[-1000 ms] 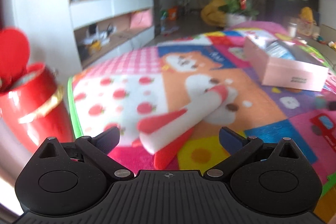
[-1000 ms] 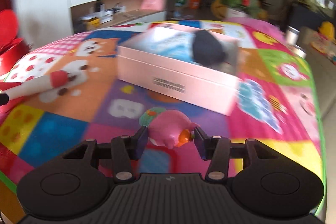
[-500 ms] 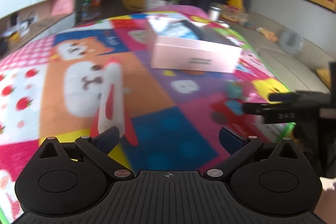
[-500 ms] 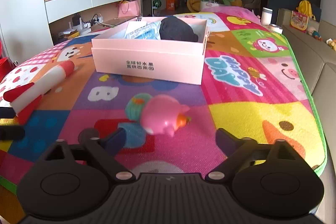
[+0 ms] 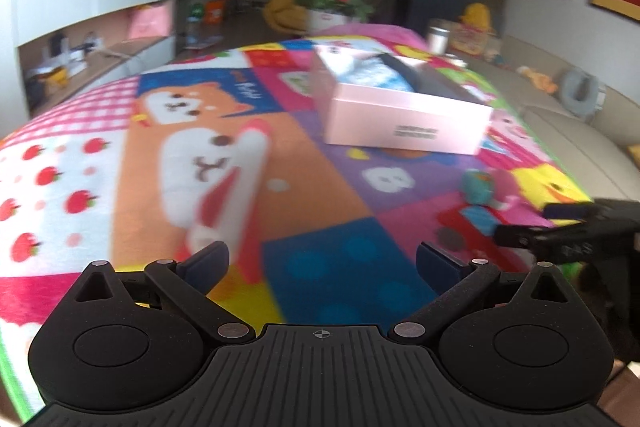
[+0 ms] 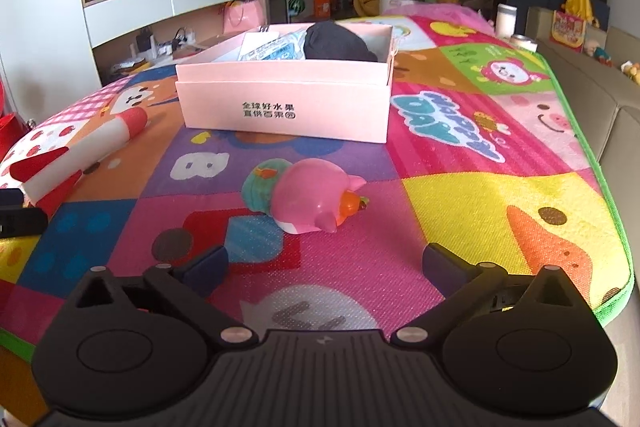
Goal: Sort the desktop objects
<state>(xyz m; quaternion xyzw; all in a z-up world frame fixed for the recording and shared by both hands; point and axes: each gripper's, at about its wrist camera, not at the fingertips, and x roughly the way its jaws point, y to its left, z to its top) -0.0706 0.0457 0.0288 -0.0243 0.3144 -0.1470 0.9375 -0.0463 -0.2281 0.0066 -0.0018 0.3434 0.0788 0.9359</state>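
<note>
Right gripper (image 6: 325,261) jaws were opening, empty. We saw the pink pig toy (image 6: 308,201) lying sideways before them, snout pointing right.

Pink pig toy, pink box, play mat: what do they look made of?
Pig toy: likely hard or vinyl plastic, glossy; sharp highlights on its rounded body.
Box: probably cardboard, matte; thin straight walls, crisp folded edges, printed text.
Mat: looks like soft fabric or foam, matte; fine grainy weave, printed cartoons, stitched green edge.
</note>
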